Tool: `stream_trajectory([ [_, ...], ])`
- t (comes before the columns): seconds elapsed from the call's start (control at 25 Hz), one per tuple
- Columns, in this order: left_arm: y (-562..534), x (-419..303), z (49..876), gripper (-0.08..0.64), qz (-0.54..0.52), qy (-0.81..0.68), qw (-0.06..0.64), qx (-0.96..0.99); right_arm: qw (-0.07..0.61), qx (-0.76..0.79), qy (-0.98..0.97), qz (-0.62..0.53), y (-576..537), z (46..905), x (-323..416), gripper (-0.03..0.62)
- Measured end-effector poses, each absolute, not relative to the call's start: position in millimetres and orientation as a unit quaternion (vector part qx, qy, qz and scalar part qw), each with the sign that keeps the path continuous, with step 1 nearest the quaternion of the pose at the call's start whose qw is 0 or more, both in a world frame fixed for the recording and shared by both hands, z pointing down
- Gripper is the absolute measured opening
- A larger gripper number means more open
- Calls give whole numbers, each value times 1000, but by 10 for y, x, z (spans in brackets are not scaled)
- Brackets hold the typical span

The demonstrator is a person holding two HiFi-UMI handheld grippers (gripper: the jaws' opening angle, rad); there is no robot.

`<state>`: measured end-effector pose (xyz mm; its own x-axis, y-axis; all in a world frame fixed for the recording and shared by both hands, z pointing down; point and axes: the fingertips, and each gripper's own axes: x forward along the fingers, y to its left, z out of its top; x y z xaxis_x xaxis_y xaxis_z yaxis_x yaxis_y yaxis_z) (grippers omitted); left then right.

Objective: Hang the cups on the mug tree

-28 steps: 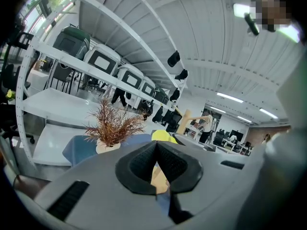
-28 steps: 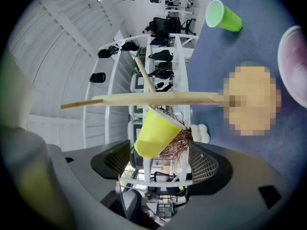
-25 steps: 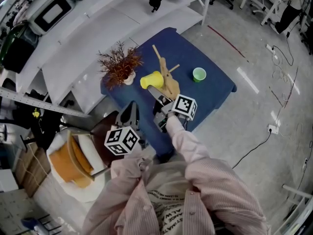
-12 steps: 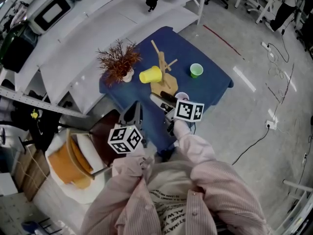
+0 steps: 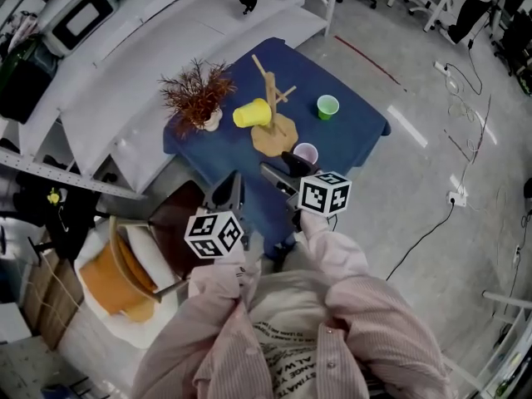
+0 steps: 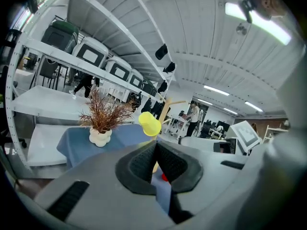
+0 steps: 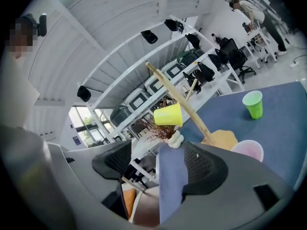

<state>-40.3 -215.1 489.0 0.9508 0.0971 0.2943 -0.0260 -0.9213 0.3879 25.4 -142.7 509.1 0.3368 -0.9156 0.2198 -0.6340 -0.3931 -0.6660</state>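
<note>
A wooden mug tree (image 5: pixel 269 98) stands on the blue table (image 5: pixel 357 140) with a yellow cup (image 5: pixel 252 113) hanging from one peg. Upright on the cloth are a green cup (image 5: pixel 327 106) to the tree's right and a pink cup (image 5: pixel 306 154) beside its base. My right gripper (image 5: pixel 278 173) is open and empty, just short of the pink cup (image 7: pixel 248 150). The left gripper (image 5: pixel 231 194) hangs off the table's near-left edge, shut on nothing. The right gripper view shows the yellow cup (image 7: pixel 168 114) and green cup (image 7: pixel 253 104); the left gripper view shows the yellow cup (image 6: pixel 150 123).
A dried reddish plant in a white pot (image 5: pixel 197 98) sits at the table's left corner. White shelving (image 5: pixel 158 65) runs behind the table. A brown stool (image 5: pixel 176 221) and a seat with an orange cushion (image 5: pixel 112 277) stand at the left. Cables lie on the floor (image 5: pixel 465 81).
The right gripper has drawn back from the tree's base toward me. The pink cup, hidden one second ago, now shows standing on the table. The left gripper has barely moved.
</note>
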Motion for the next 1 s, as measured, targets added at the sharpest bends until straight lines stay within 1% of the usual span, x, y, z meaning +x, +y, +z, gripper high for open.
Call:
stream_trajectory([
  [0.28, -1986, -486, 5025, -2, 174, 45, 195, 964, 197, -814, 472, -274, -1131, 5203, 134, 339],
  [0.6, -1668, -464, 5172, -2, 196, 72, 198, 958, 177, -834, 444, -275, -737, 5356, 152, 339],
  [1.0, -1323, -383, 5356, -2, 214, 47, 220, 951, 139, -832, 447, -298, -409, 5589, 337, 339],
])
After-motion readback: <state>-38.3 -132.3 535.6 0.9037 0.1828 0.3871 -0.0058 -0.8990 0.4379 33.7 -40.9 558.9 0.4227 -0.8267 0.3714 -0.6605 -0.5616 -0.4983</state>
